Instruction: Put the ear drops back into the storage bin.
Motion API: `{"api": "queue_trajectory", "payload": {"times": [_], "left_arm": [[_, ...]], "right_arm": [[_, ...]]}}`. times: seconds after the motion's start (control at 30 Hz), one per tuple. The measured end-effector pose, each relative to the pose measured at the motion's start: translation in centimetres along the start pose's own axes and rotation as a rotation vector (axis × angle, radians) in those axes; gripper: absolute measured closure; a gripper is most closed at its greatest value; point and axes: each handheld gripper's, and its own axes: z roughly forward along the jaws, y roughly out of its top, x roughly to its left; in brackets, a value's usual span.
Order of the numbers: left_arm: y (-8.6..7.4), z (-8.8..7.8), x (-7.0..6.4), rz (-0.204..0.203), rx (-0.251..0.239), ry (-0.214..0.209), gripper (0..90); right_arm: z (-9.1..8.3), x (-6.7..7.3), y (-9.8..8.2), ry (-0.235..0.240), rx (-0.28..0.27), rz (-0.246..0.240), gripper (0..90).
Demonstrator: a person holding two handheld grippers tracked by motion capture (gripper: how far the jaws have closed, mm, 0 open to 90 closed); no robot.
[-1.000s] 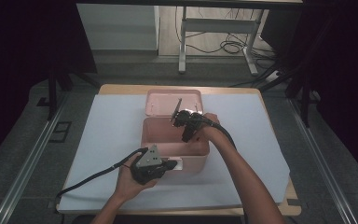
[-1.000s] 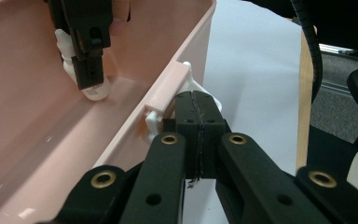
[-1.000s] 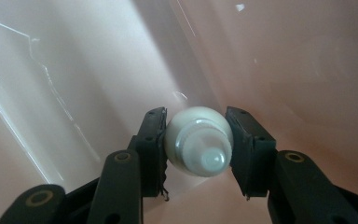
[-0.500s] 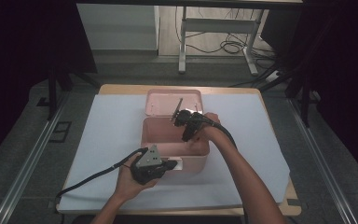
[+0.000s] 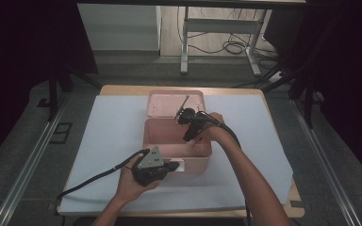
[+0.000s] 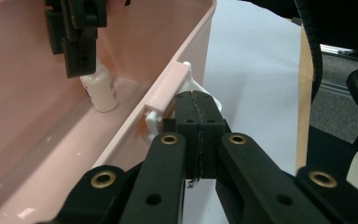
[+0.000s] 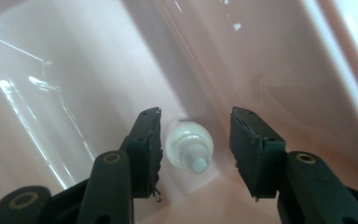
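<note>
A pink box [image 5: 176,141] stands open on the white sheet [image 5: 108,141] that covers the surface, its lid [image 5: 167,101] folded back on the far side. Inside it, near the right wall, a small white bottle [image 7: 189,148] stands upright on the box floor.

The right gripper [image 5: 192,132] reaches down into the box from above. In the right gripper view its 2 fingers [image 7: 147,149] stand one on each side of the bottle, with a gap showing between each pad and the bottle, so the bottle is released and not grasped. The fingers have just been opening, with the bottle between them. In the left gripper view the same bottle [image 6: 100,91] sits on the box floor just below the tips of the right gripper [image 6: 79,49].

The left gripper [image 5: 172,167] lies at the near front wall of the box, held level in the person's left hand [image 5: 134,181]. Its fingers [image 6: 186,126] are clenched tight together, pad against pad, at the white latch [image 6: 193,91] on the front rim of the box; whether they pinch part of the latch I cannot tell. Its cable [image 5: 94,176] trails off to the left across the sheet.
</note>
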Motion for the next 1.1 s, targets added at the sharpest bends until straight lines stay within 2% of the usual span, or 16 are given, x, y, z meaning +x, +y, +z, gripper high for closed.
{"api": "queue_trajectory", "payload": {"times": [0.47, 0.67, 1.1], "left_arm": [[0.0, 0.0, 0.0, -0.002, 0.0, 0.001, 90.0], [0.0, 0.0, 0.0, 0.006, 0.005, 0.002, 90.0], [0.0, 0.0, 0.0, -0.003, 0.0, -0.001, 90.0]], "right_arm": [[-2.3, 0.3, 0.1, -0.004, -0.092, 0.031, 51.6], [-3.2, 0.1, -0.3, 0.006, -0.135, 0.078, 53.1], [-4.8, -0.7, -1.5, 0.016, -0.214, 0.134, 55.7]]}}
